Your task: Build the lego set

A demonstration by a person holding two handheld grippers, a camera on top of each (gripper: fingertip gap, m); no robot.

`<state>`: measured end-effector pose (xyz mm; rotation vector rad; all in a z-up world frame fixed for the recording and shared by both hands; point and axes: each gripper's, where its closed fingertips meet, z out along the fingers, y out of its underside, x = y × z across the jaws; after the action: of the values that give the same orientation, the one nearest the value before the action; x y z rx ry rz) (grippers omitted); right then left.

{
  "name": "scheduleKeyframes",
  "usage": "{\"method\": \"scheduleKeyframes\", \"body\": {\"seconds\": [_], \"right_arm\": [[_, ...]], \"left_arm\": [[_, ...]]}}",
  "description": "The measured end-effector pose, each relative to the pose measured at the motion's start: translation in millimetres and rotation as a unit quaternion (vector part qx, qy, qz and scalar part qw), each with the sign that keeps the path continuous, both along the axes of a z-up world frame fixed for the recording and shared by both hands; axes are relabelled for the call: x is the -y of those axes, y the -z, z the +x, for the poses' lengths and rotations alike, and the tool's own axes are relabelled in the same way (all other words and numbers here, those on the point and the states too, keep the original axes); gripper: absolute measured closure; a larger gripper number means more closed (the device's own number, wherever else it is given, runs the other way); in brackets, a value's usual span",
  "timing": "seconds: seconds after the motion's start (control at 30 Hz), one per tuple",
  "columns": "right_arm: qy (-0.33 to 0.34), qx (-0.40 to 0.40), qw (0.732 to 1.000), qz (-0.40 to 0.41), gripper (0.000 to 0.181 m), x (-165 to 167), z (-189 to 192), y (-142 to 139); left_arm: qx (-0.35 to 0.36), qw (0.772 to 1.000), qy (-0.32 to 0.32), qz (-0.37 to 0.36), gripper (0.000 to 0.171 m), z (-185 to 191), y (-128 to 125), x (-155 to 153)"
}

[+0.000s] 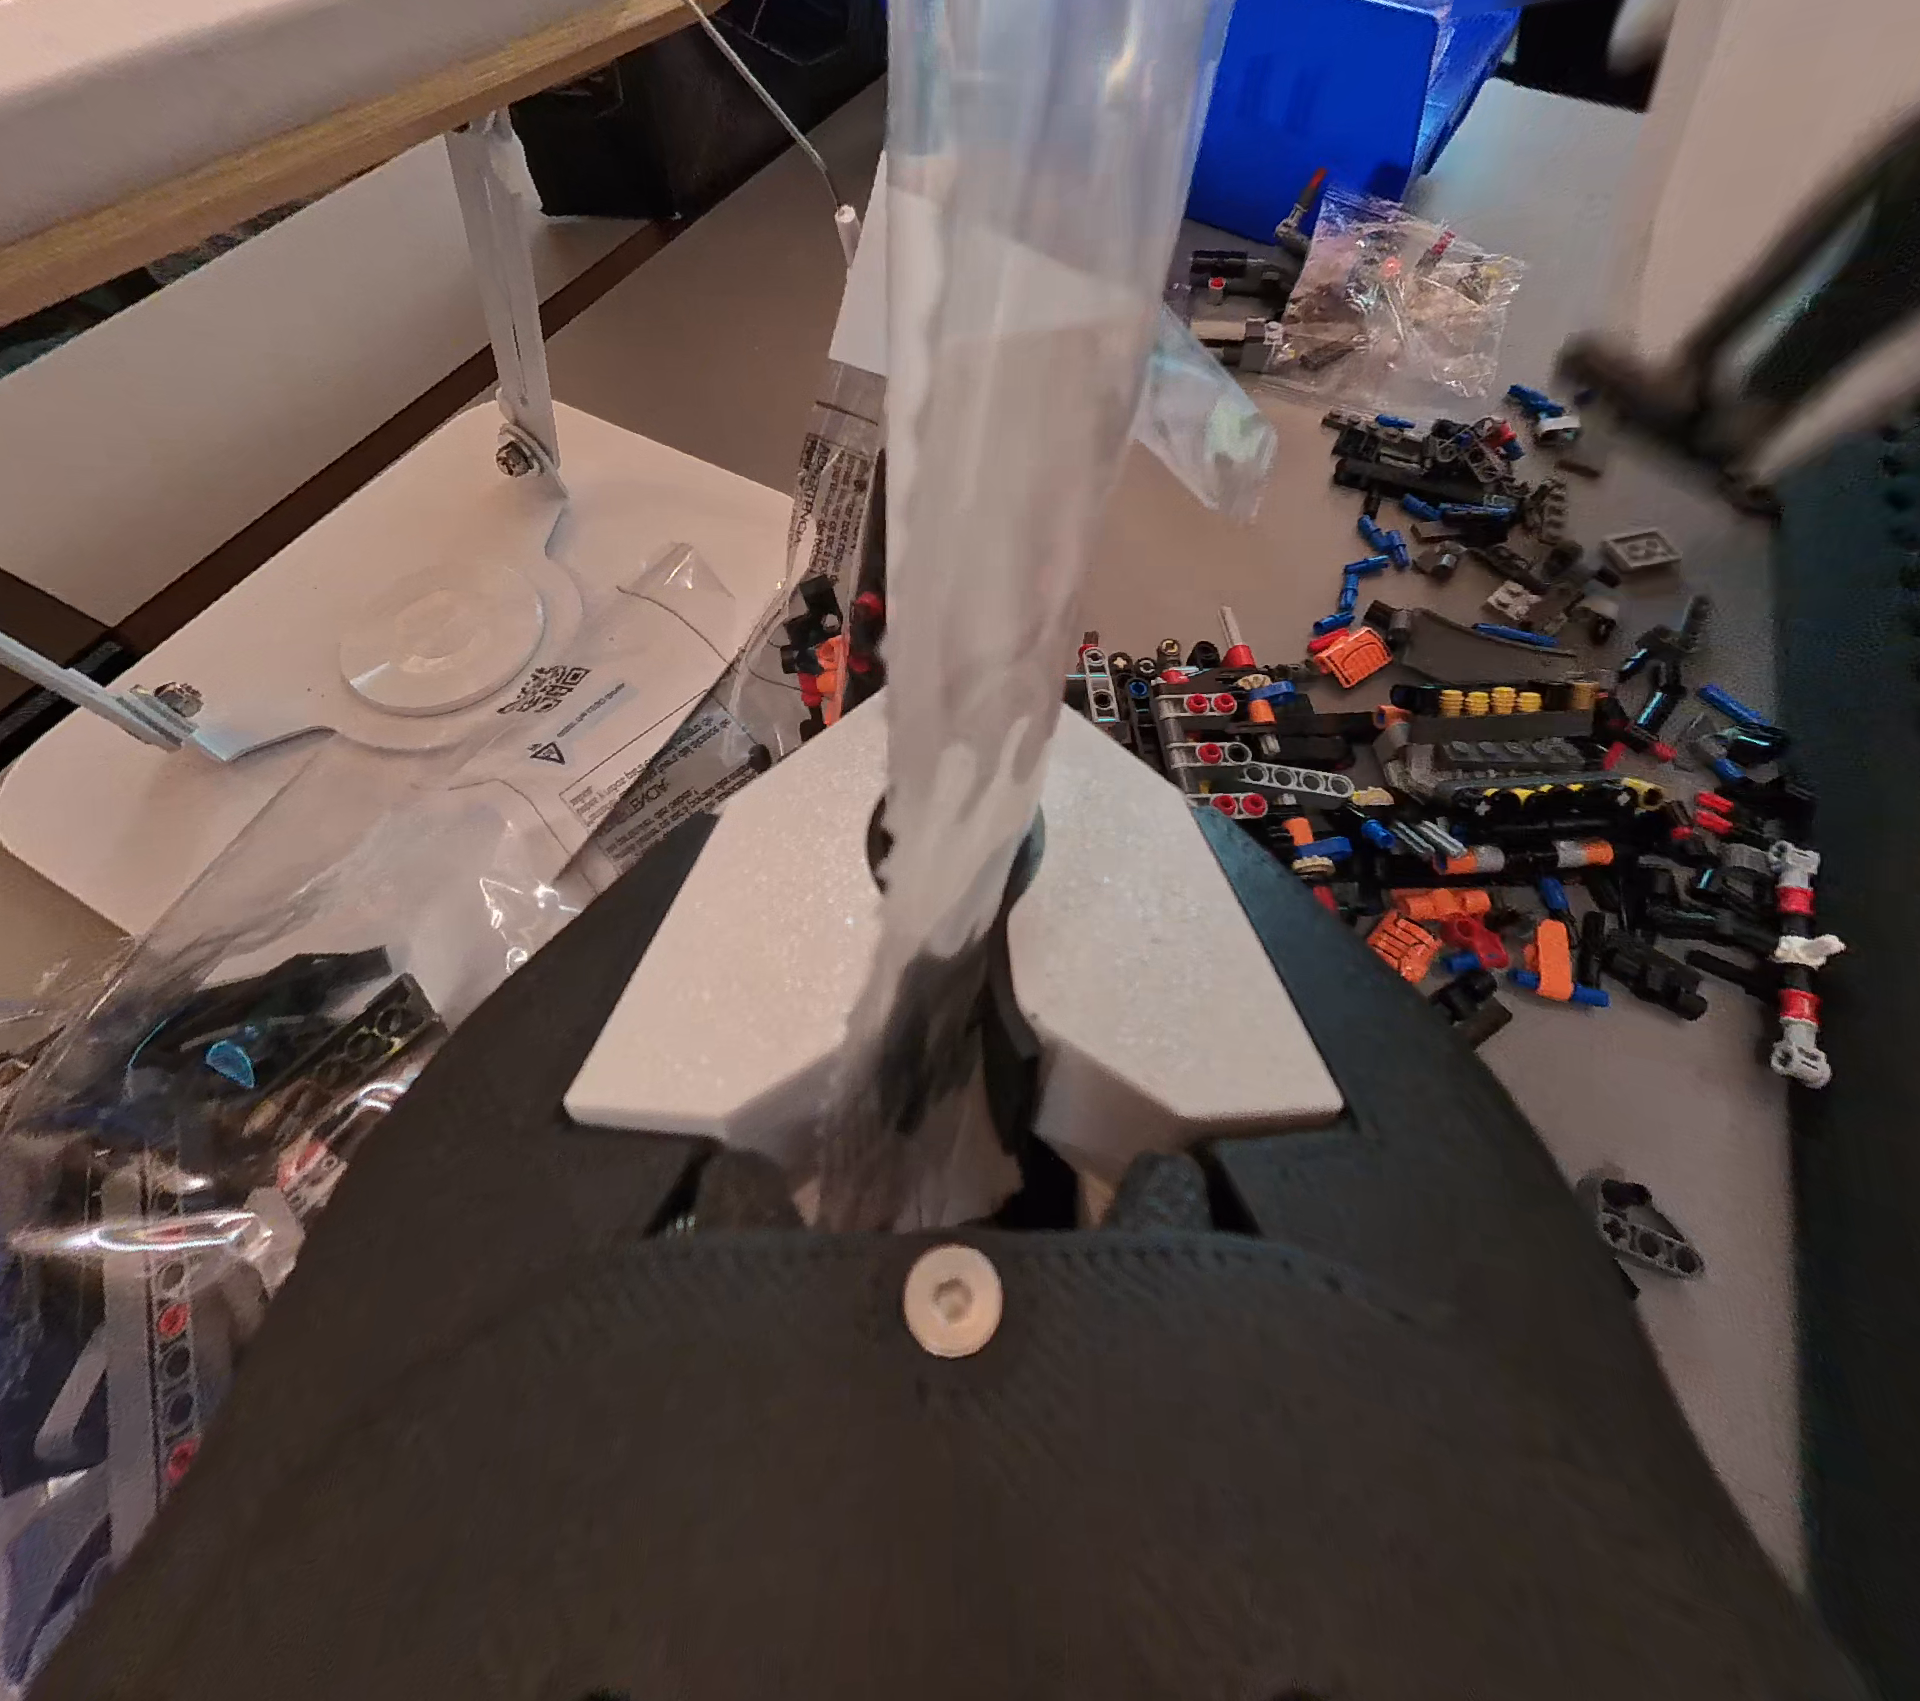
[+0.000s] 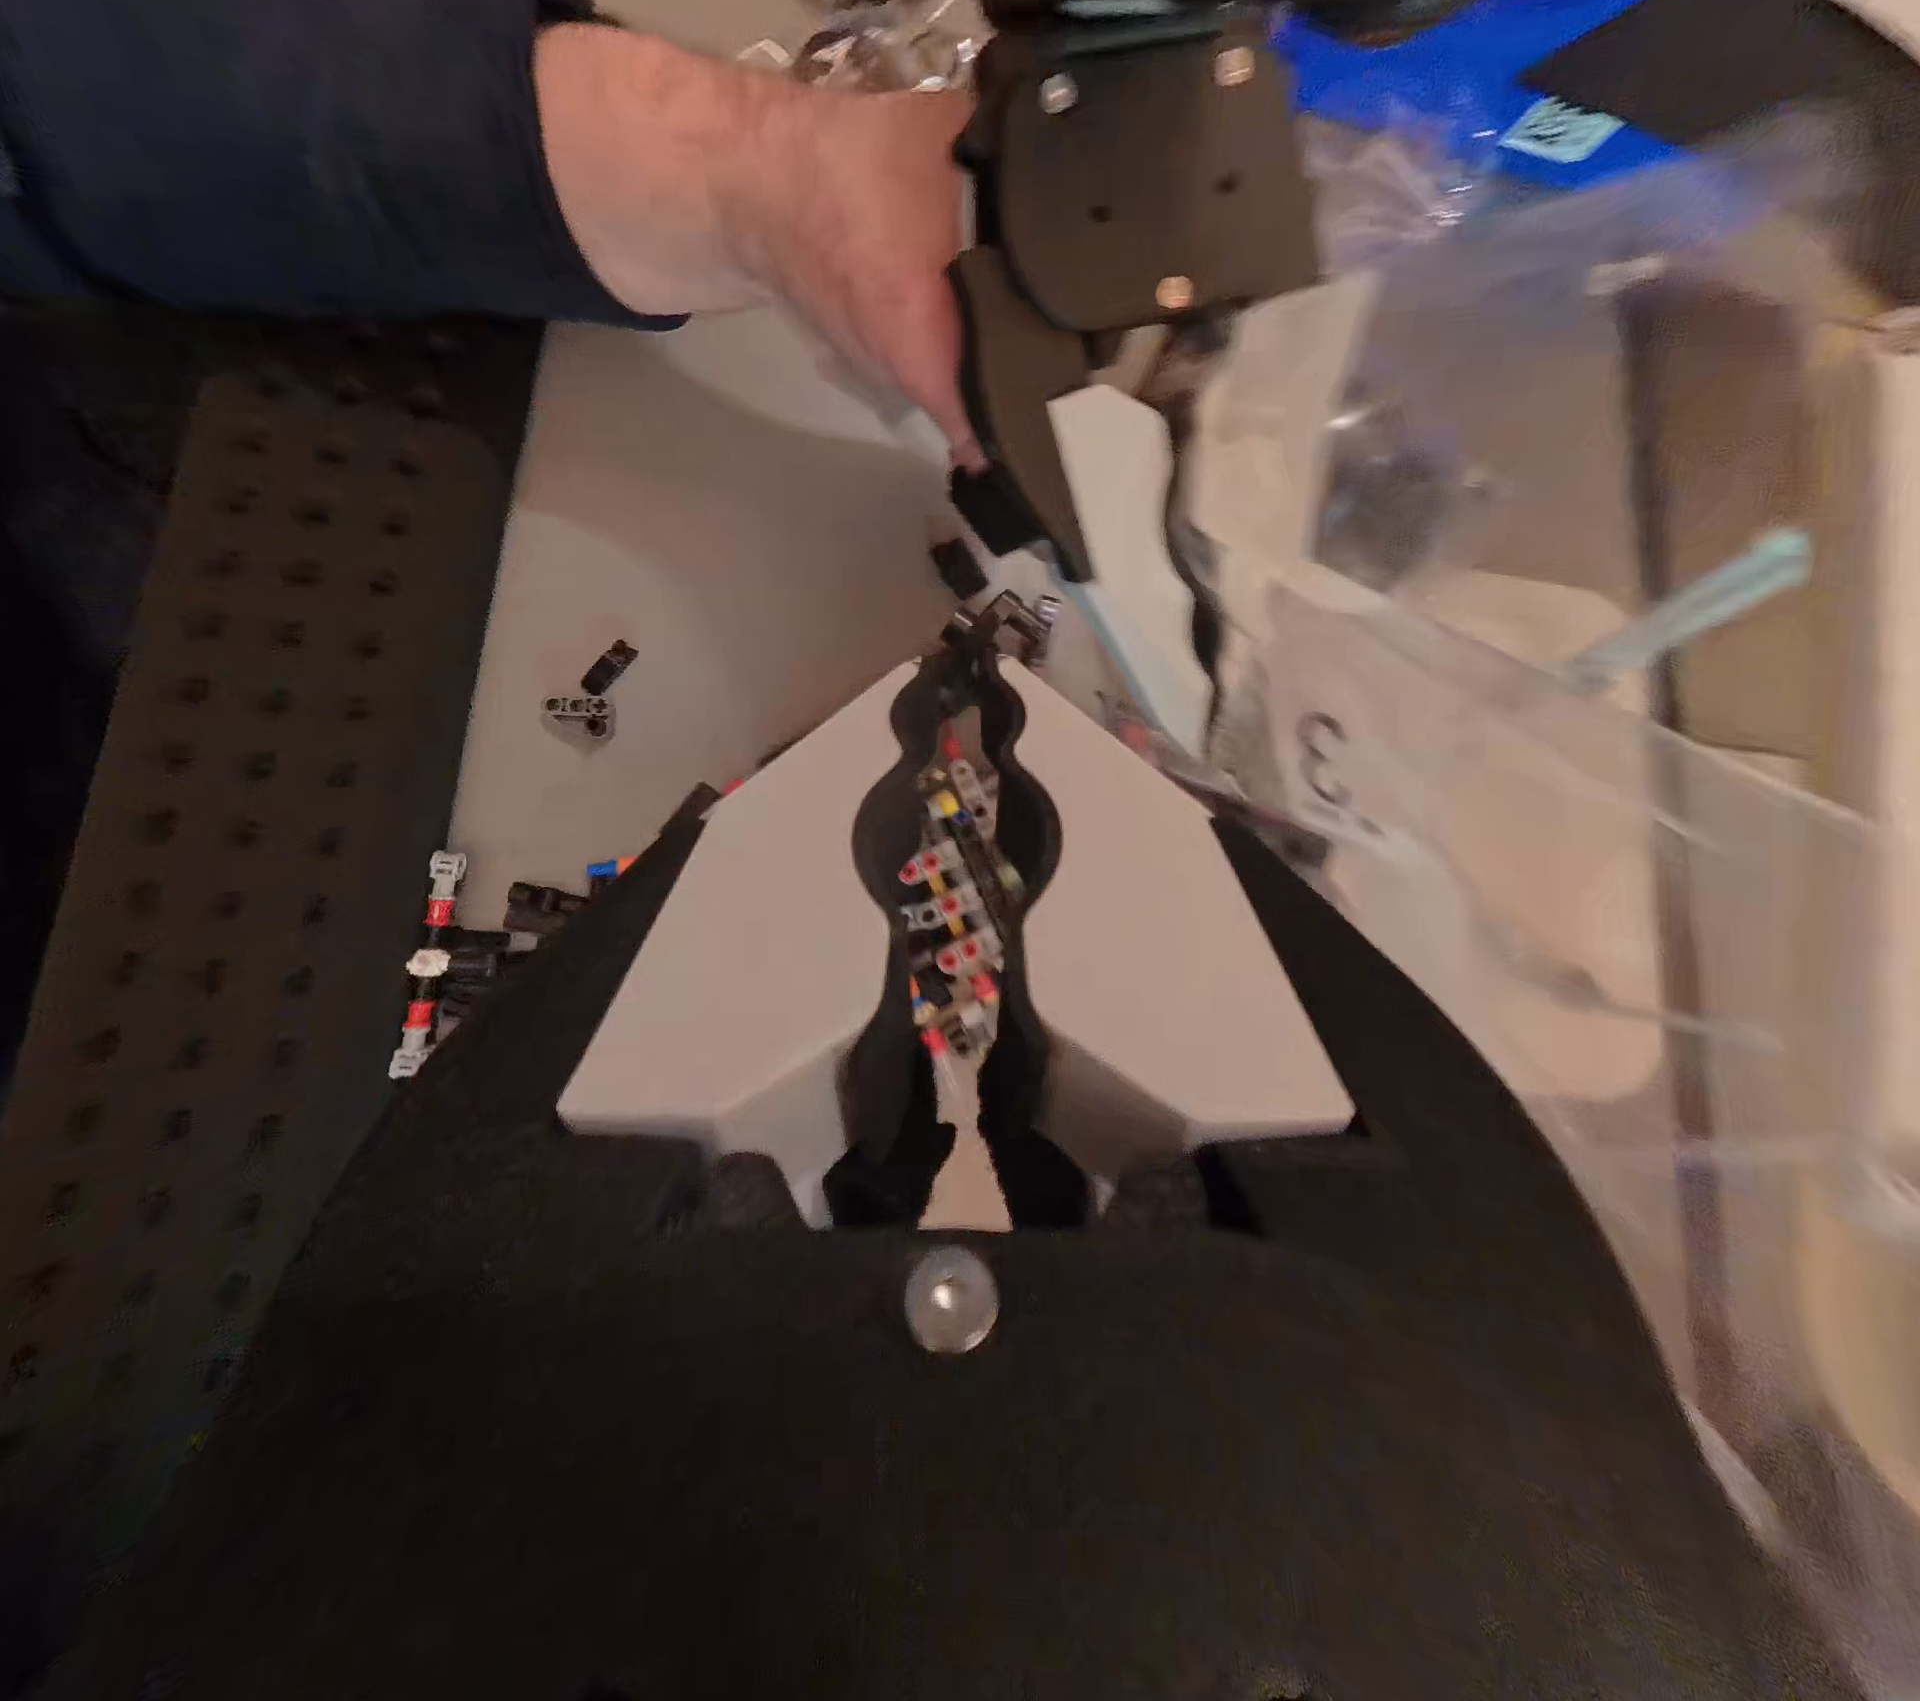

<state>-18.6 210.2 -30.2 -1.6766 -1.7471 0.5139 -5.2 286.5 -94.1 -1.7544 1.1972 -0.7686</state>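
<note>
Our left gripper (image 1: 940,955) clamps the clear, empty-looking plastic bag (image 1: 1029,301), light, limp and slippery, above the loose pile of small plastic bricks (image 1: 1455,778). Our right gripper (image 2: 961,903) seems nearly closed, holding nothing we can tell.

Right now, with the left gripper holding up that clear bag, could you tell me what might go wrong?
1. The left gripper pinches only a thin strip of the clear plastic bag; it may slip free.
2. The bag hangs just beside the loose lego pieces; swinging it could scatter them.
3. The right gripper holds a small black piece at its very tips, which could drop.
</note>
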Motion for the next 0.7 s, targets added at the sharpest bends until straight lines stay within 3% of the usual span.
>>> {"method": "scheduleKeyframes", "body": {"seconds": [0.3, 0.43, 0.7], "right_arm": [[0.128, -0.083, 0.987, 0.054, 0.177, -46, 81, -68], [0.177, -0.07, 0.979, 0.072, 0.177, -66, 107, -67], [0.167, -0.046, 0.983, 0.055, 0.177, -69, 101, -48]], "left_arm": [[-0.01, 1.0, 0.006, 0.004, 0.171, 3, 2, 4], [-0.014, 1.0, 0.008, 0.006, 0.171, 5, 2, 5], [-0.016, 1.0, 0.009, 0.009, 0.171, 5, 3, 5]]}}
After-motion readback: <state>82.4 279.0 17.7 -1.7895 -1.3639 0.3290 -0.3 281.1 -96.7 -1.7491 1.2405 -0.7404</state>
